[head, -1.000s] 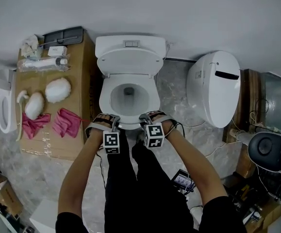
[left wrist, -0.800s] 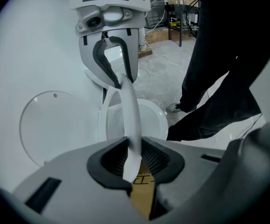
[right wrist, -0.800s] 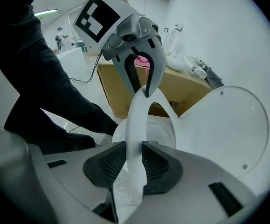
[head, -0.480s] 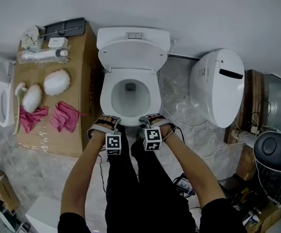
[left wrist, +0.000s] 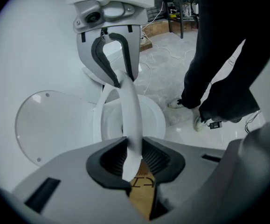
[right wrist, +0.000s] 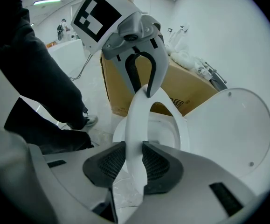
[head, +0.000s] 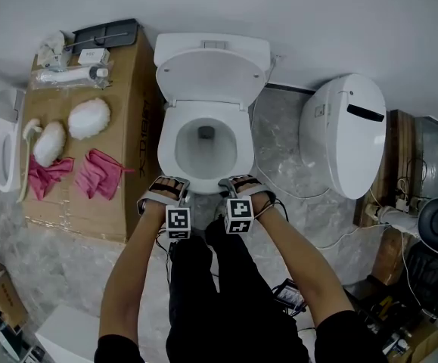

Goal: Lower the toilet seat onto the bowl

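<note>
Toilet seat is nearly down, front rim looks just short of bowl. Left hand-held gripper & right hand-held gripper pinch its front edge, jaws just been easing open. Todo: final drop + release.

At toilet seat front rim: left gripper, right gripper gripped it, jaws lately eased wider; lid upright.

Box left of toilet
</note>
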The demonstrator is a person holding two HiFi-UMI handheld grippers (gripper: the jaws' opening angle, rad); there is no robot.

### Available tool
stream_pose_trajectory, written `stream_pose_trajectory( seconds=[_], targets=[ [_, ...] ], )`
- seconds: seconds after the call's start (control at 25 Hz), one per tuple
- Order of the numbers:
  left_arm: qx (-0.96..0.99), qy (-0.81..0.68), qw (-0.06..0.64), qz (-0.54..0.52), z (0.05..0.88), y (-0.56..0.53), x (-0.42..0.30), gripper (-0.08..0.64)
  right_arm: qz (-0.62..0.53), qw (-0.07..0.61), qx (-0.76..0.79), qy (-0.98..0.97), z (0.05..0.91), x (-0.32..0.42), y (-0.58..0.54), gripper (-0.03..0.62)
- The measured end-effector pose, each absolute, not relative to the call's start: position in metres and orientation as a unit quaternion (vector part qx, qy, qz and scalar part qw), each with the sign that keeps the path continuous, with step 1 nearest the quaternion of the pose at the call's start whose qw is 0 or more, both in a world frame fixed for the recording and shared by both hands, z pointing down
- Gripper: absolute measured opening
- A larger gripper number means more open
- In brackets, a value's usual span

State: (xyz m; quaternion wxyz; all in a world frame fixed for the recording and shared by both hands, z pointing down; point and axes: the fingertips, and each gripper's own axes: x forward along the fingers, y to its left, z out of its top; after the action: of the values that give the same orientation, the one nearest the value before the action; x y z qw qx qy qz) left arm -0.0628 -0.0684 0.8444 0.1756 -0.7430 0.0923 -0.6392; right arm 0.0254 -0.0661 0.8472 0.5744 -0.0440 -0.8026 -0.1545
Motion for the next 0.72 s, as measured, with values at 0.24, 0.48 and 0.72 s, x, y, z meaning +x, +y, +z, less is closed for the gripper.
stream_pose_trajectory(
  seconds=[0.24, 0.48, 0.72],
  targets=[
    [-0.747, 0.086, 0.186, -0.632, 0.858, -0.061, -0.062, 0.109, -0.167, 0.588, -0.035, -0.79, 0.863, 0.028, -0.059, 0.129],
    [-0.75, 0.09, 0.193, -0.626, 0.88, -0.046, -0.061, 0.113, -0.177, 0.595, -0.031, -0.783, 0.885, 0.028, -0.045, 0.135],
    [-0.747, 0.092, 0.199, -0.628, 0.91, -0.034, -0.06, 0.122, -0.181, 0.598, -0.02, -0.78, 0.915, 0.028, -0.033, 0.14]
  ],
)
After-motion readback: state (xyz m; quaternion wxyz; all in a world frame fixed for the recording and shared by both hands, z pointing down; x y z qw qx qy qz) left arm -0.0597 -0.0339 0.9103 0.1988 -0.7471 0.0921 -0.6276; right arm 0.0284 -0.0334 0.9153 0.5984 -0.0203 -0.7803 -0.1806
